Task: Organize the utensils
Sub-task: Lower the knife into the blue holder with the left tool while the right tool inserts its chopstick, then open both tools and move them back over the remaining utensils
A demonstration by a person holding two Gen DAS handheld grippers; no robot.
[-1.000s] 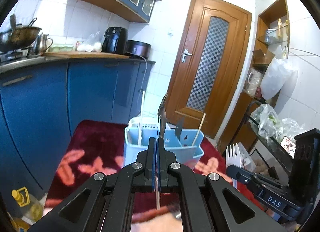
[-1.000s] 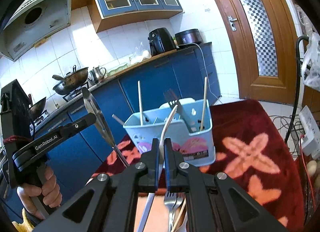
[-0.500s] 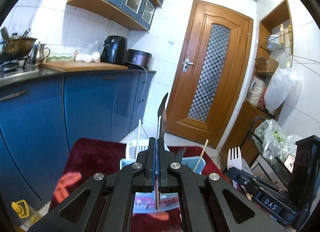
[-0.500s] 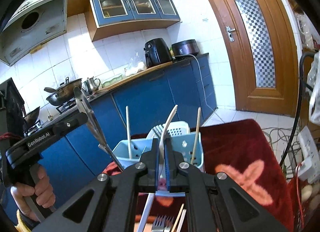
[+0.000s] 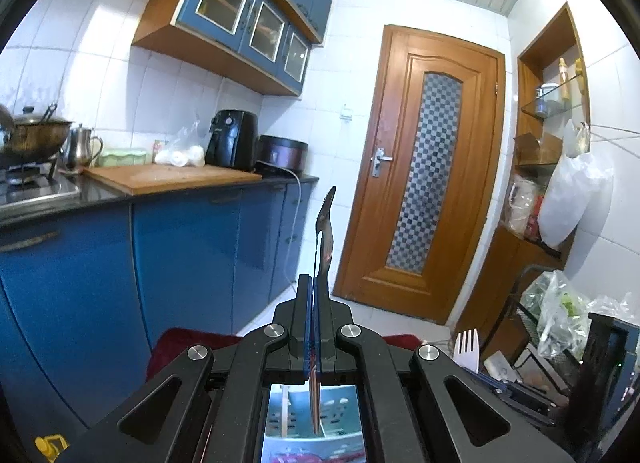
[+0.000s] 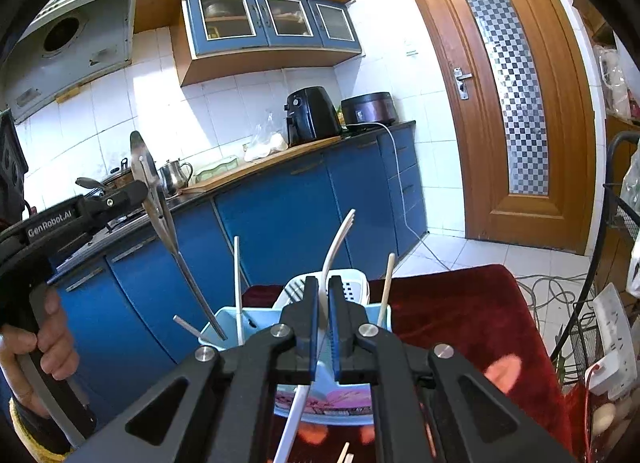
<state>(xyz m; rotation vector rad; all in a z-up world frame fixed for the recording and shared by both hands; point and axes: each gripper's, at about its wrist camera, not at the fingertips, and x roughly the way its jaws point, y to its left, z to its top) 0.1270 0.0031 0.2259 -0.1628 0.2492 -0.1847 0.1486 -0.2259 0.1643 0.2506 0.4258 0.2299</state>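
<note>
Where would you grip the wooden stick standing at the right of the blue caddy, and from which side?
Grip the wooden stick on its bare upper shaft, above the rim of the blue caddy. Come from above, jaws either side: it stands nearly upright, its lower end hidden inside, the top free.

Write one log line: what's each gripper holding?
left gripper: shut on metal spoon | right gripper: shut on white fork | blue caddy: below
</note>
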